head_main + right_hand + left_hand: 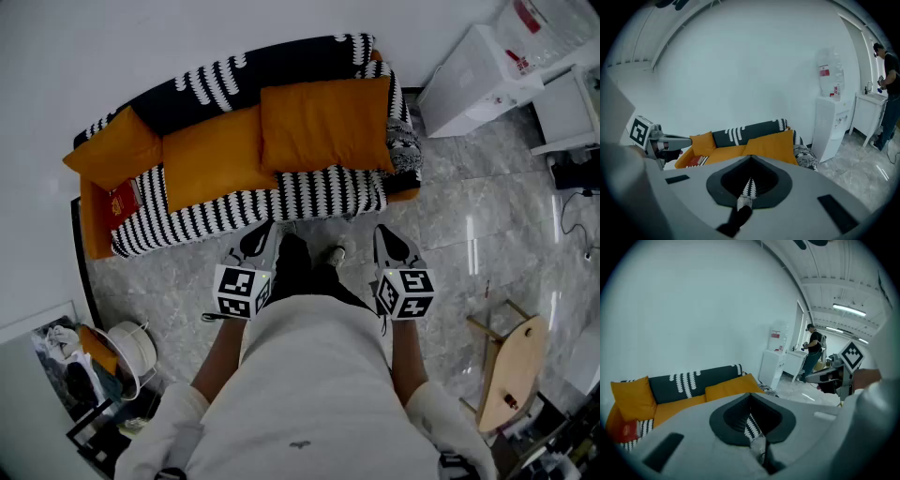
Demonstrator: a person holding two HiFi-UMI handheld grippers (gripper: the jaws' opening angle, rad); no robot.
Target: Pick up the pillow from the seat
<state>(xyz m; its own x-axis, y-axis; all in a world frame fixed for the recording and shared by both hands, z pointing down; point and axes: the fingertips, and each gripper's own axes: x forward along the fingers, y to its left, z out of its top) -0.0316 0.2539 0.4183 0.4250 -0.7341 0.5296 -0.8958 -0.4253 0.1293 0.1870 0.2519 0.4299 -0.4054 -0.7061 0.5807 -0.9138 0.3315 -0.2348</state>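
Observation:
A sofa (309,192) in a black-and-white striped cover stands against the wall. Three orange pillows lie on it: a large one (323,122) at the right, a middle one (211,159), and a small one (103,150) at the left end. Both grippers hang in front of the sofa, short of its seat edge and above the floor. My left gripper (257,241) is shut with nothing in it, and so is my right gripper (388,242). The left gripper view looks past its shut jaws at the middle pillow (733,386). In the right gripper view the large pillow (771,143) shows.
A red book (123,201) lies on the sofa's left end. A white water dispenser (478,75) stands right of the sofa, a wooden stool (511,370) at my right, a white basket (131,349) at my left. Another person (813,352) stands far off.

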